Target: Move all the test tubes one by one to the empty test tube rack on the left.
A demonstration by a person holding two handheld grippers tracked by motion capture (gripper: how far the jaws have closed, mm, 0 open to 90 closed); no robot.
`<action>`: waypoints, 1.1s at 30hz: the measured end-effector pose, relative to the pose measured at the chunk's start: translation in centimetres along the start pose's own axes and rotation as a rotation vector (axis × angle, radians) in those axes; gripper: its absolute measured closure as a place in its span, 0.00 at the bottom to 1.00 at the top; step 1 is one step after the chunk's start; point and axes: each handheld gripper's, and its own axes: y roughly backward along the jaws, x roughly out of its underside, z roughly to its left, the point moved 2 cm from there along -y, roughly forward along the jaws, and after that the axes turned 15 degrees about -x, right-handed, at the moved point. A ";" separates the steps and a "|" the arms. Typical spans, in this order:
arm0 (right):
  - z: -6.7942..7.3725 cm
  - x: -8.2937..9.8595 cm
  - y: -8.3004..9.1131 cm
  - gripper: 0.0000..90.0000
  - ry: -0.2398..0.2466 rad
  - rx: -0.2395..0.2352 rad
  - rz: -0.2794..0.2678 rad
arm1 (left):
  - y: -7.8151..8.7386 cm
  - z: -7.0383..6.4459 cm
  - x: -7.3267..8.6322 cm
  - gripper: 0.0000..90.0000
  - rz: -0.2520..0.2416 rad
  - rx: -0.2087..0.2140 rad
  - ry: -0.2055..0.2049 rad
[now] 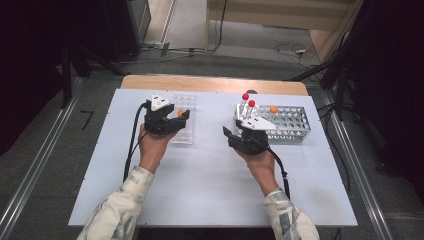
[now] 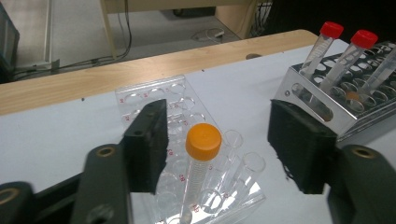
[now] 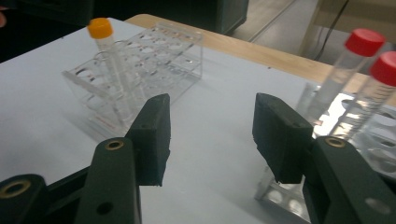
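Note:
An orange-capped tube (image 2: 203,140) stands upright in the clear plastic rack (image 2: 154,95). My left gripper (image 2: 217,144) is open, with a jaw on each side of the tube and neither touching it. In the high view, the left gripper (image 1: 176,120) sits over the clear rack (image 1: 186,102). Two red-capped tubes (image 1: 248,100) and another orange-capped tube (image 1: 273,109) stand in the metal rack (image 1: 292,125). Just left of that rack's near corner, my right gripper (image 1: 239,129) is open and holds nothing. In its own view the right gripper (image 3: 210,135) faces bare table between the racks.
The white table top (image 1: 210,185) ends at a wooden strip (image 1: 210,83) along the far edge. Cables trail from both grippers toward the person. Dark stands and floor cables surround the table.

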 end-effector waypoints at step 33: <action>-11.0 2.6 3.2 0.60 -0.168 0.310 -0.018 | 0.9 -0.2 0.4 0.23 0.013 0.007 -0.005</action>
